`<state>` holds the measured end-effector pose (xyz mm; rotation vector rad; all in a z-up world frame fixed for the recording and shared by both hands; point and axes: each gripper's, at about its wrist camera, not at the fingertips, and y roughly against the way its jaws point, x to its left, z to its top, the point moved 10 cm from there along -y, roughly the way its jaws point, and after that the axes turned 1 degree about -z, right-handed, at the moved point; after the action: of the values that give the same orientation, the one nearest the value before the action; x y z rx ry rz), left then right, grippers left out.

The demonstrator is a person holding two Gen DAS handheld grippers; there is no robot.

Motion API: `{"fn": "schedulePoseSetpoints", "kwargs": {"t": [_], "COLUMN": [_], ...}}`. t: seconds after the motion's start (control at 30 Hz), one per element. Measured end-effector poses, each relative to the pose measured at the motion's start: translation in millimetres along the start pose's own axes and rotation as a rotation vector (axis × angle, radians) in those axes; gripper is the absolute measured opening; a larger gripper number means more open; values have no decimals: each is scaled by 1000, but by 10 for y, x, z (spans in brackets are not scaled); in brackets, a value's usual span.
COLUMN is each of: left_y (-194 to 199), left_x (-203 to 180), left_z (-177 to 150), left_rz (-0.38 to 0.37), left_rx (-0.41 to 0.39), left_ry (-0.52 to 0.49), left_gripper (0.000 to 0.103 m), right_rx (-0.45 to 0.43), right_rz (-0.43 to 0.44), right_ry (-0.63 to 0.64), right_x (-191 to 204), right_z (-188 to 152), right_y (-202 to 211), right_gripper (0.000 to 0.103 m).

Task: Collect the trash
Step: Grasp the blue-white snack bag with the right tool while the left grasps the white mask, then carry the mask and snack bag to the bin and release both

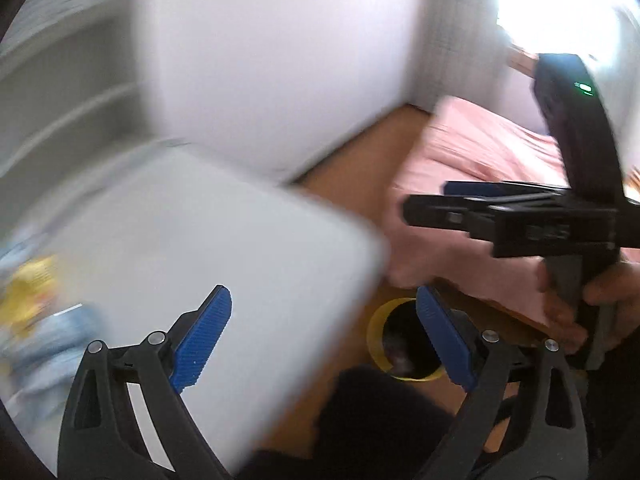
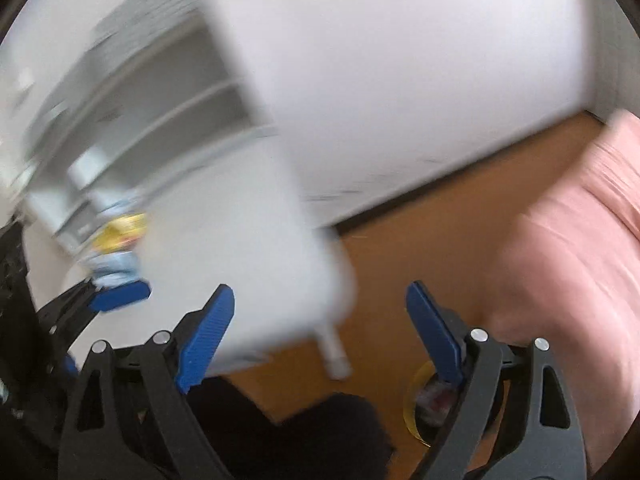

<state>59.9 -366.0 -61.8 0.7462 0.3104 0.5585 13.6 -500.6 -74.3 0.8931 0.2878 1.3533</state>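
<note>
Motion blur smears the yellow-and-blue litter (image 1: 36, 308) on the white table (image 1: 224, 240) beyond recognition.

1. A white counter (image 1: 224, 248) with a rounded corner fills the lower left of the left wrist view; in the right wrist view 1 white leg (image 2: 334, 350) shows beneath it.
2. A white shelf unit (image 2: 160, 92) with open compartments stands behind the counter, badly blurred.
3. A plain white wall (image 1: 280, 60) meets the orange-brown floor (image 1: 360, 160).
4. A bed with pink bedding (image 1: 480, 152) lies to the right, its cover creased.
5. Bright glare from a window (image 1: 560, 0) washes out the upper right corner.
</note>
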Motion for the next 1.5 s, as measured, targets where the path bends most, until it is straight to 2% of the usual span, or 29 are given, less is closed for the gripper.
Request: {"fn": "schedulePoseSetpoints", "kwargs": {"t": [0.1,0.17,0.27,0.37,0.47,0.57,0.7,0.77,0.8,0.83,0.87,0.93,1.1,1.17,1.27,1.3,1.33,1.37,1.4,1.47,1.5], "left_y": [394,659,1075,1363,1544,1648,1567,1479,1433,1387,1318,1226,1028,965,926,907,899,904,911,963,980], "left_x": [976,1496,2193,2558,2753,2888,3003,3054,3083,3102,3154,3181,3201,3197,3250,3241,3239,3248,3266,3308,3311], "left_z": [-249,-461,-858,-1189,-1490,-1689,-1780,-1795,-1780,-1770,-1747,-1669,-1498,-1456,-1429,-1427,-1423,-1421,-1416,-1419,-1423], "left_rz": [176,261,358,412,434,444,416,387,379,371,370,353,326,327,370,356,350,354,355,357,343], "left_rx": [6,10,12,21,37,61,89,107,112,120,134,133,138,140,139,140,137,130,130,127,130], "left_ry": [138,229,366,448,487,486,434,400,383,369,355,330,262,241,241,244,248,260,272,325,345], "left_gripper": [91,91,91,91,91,91,91,91,91,91,91,91,91,91,91,90,85,73,65,26,24], "right_rx": [41,74,123,150,167,190,227,246,260,275,285,286,256,248,245,247,249,250,250,251,251], "right_rz": [114,183,235,242,225,193,131,126,132,139,143,166,233,250,271,273,275,273,270,273,273], "right_ry": [135,237,409,589,786,923,1042,1065,1076,1087,1086,1052,909,853,787,772,755,744,737,714,707], "right_x": [847,1442,2164,2652,3048,3249,3332,3337,3362,3366,3379,3393,3308,3229,3106,3072,3027,2987,2956,2888,2863], "right_z": [94,64,-38,-196,-325,-389,-425,-444,-465,-494,-503,-475,-337,-293,-262,-265,-276,-292,-296,-314,-319], "right_y": [-334,-530,-750,-905,-1084,-1254,-1513,-1579,-1622,-1645,-1656,-1575,-1229,-1125,-1024,-1003,-974,-951,-949,-921,-909], "right_gripper": [86,86,86,89,91,91,91,90,86,49,36,22,22,22,22,22,22,22,22,22,22]}}
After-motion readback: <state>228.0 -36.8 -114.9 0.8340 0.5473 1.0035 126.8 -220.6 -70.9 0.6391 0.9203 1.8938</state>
